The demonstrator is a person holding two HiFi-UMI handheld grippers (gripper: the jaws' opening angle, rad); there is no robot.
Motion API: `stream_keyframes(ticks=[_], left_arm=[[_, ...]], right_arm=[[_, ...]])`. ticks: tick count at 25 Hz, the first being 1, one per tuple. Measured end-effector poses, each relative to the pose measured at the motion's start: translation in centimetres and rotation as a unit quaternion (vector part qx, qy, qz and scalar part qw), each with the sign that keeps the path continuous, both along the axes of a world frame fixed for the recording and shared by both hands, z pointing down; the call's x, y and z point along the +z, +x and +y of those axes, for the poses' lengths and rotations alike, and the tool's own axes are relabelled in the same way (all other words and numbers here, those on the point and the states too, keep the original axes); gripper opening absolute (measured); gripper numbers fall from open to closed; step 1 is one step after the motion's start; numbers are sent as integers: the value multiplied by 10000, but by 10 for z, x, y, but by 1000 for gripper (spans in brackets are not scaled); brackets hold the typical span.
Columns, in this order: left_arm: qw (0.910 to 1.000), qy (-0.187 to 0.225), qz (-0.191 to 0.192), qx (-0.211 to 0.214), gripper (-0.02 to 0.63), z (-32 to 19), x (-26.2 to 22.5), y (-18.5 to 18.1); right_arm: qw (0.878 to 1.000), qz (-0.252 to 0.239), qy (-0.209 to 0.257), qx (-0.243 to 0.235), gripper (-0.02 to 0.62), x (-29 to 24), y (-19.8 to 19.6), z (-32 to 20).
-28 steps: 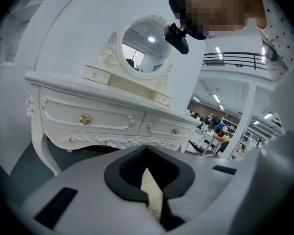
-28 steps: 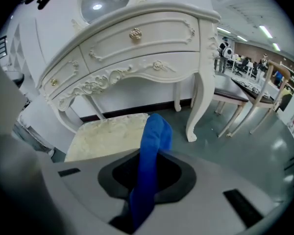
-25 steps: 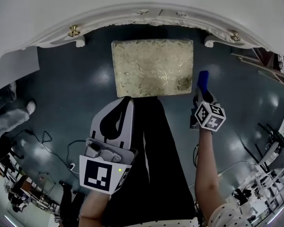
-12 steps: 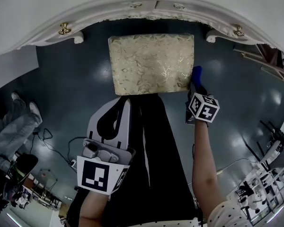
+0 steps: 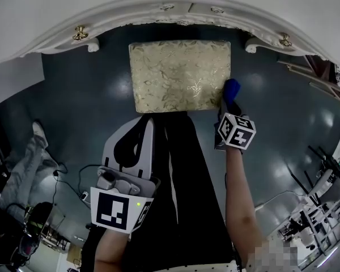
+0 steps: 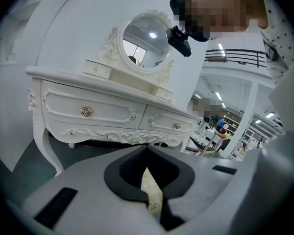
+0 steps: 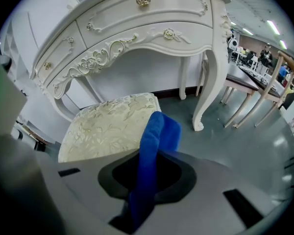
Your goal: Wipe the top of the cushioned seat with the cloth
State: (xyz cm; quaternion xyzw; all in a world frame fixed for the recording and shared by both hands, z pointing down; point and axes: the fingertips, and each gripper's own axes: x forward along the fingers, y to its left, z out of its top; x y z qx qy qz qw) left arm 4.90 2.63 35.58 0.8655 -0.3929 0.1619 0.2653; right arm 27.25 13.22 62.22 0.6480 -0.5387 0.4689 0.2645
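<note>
Dark floor (image 5: 102, 95) — bearing cushioned seat (image 5: 178, 75), white dressing table (image 5: 45, 30).

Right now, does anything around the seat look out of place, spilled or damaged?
Nothing stands out. The cushioned seat looks clean, intact in front of the dressing table, and the blue cloth is gripped in the right tool by its right edge.

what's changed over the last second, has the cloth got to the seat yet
The right gripper, shut on the blue cloth throughout, moved left to the right edge of the cushioned seat; contact is unclear. The left gripper stayed low and shut; the seat did not move.
</note>
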Motion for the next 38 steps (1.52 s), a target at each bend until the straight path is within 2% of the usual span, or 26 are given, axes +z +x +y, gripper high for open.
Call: stream_keyframes(ticks=[19,38], left_arm=[[9996,24,62,-270,9,-2,-2,-34],[9992,55,102,-389,9,-1,-4,-51]], right_arm=[[9985,-158,62,-511,63,-6,-67,-14],[9967,-248,59,-767,63,-5,-103,-19]])
